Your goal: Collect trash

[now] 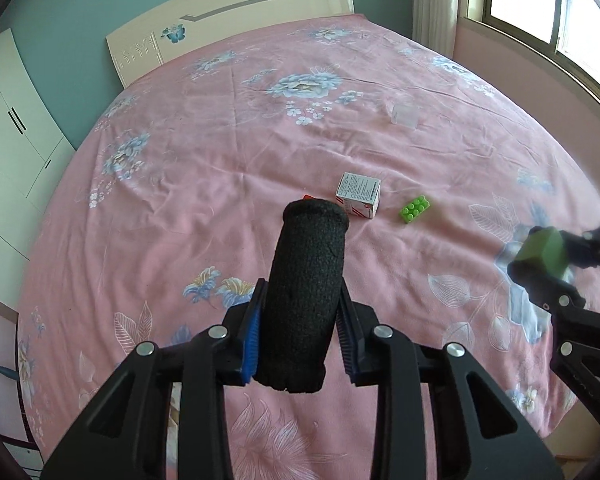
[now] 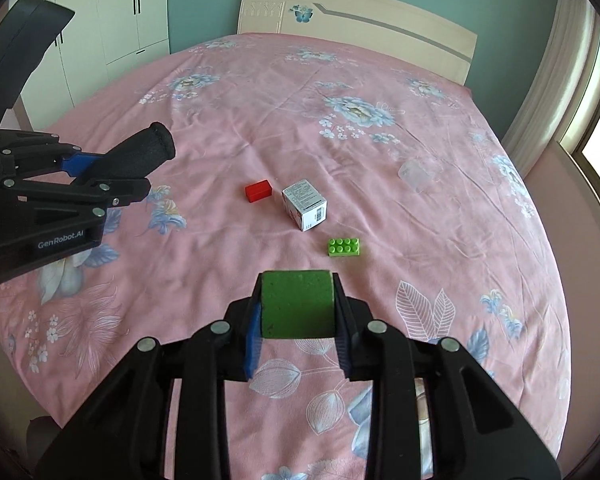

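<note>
Red block [image 2: 258, 191] beside white carton [image 2: 305, 205], green brick [image 2: 343, 247].

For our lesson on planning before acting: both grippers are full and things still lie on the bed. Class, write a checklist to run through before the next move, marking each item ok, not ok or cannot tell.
1. Left gripper holds the black foam roll firmly between both fingers: ok.
2. Right gripper holds the green block squarely: ok.
3. A gripper free to pick up more: not ok, both are full.
4. A bin or bag in sight to drop things into: not ok, neither view shows one.
5. Bed cleared: not ok; red block, small box, green toy brick and clear plastic piece remain.
</note>
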Tool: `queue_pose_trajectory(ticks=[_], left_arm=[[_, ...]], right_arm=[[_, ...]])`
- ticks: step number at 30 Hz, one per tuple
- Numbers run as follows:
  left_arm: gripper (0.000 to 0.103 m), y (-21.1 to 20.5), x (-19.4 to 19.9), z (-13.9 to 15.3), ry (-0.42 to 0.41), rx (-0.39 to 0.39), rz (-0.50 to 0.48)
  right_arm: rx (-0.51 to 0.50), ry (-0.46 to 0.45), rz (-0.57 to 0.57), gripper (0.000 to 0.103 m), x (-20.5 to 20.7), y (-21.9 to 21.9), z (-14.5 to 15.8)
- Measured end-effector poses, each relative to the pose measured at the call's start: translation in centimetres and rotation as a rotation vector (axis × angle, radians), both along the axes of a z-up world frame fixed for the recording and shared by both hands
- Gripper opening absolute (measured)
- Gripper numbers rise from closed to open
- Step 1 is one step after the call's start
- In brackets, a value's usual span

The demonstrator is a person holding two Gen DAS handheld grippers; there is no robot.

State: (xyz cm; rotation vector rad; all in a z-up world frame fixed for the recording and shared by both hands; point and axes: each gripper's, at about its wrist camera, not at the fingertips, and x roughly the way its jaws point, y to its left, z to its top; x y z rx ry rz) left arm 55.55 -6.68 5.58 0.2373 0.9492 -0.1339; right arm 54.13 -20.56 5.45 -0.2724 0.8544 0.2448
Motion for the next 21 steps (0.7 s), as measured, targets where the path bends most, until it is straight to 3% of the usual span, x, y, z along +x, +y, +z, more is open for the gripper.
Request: queue_pose_trajectory(ticks=[5, 11, 17, 21], left_arm=[[0.035, 0.0, -6.1, 6.1, -0.091, 0.011, -0.014], [0.035, 0.3, -13.0, 11.0, -0.148, 0.034, -0.02], [0.035, -0.2, -19.7, 14.4, -0.191, 0.063, -0.053], [0.035, -0.2, -23.4, 15.2, -0.168, 0.086, -0.069]], right_arm=[[-0.014, -0.077, -0.004, 0.031, -5.8, -0.1, 6.4], [-0.03, -0.15, 0.01, 0.031, -13.2, -0.2, 12.3], [-0.079, -0.207, 0.035, 0.031, -20.3, -0.1, 16.1], [-0.093, -0.231, 0.048, 0.031, -24.3, -0.3, 17.7]])
